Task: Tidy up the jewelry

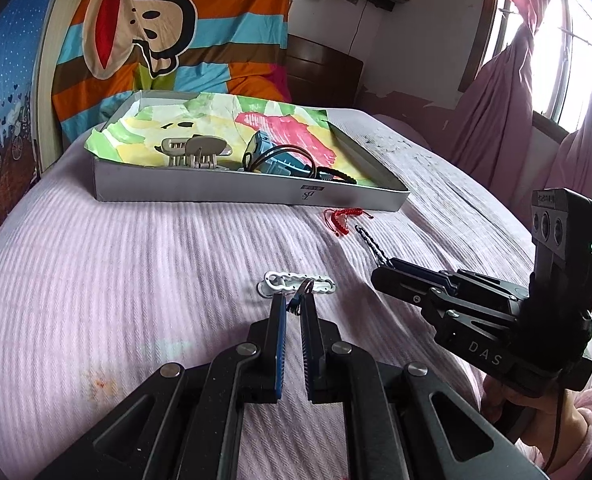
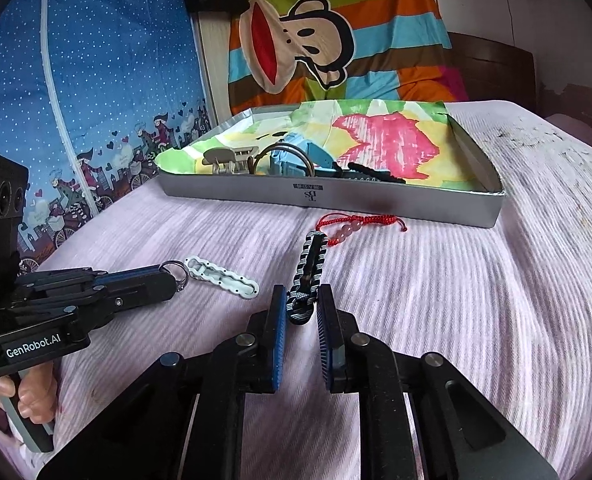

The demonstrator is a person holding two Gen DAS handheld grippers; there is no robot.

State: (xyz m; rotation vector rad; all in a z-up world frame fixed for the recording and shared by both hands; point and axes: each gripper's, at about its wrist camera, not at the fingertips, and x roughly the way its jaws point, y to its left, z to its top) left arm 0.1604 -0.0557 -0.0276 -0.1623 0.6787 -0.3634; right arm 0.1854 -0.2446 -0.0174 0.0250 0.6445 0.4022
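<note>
Underfoot, so to speak, a pink ribbed bedspread [image 2: 436, 320] covers the bed, with a striped monkey-print quilt [image 2: 336, 40] and blue dotted fabric [image 2: 115, 80] behind. "GenRobot.AI" marks the left gripper [image 2: 174, 280], whose fingers are nearly closed, pinching a metal ring [image 2: 172, 269] beside a white hair clip [image 2: 221, 280]. "DAS" reads on the right gripper [image 2: 300, 304], its fingers narrowly apart around the end of a black-and-white striped clip [image 2: 310, 272]. Beyond lies a red cord bracelet [image 2: 360, 226], then a grey tray [image 2: 336, 200] holding a beige claw clip [image 2: 225, 158].
</note>
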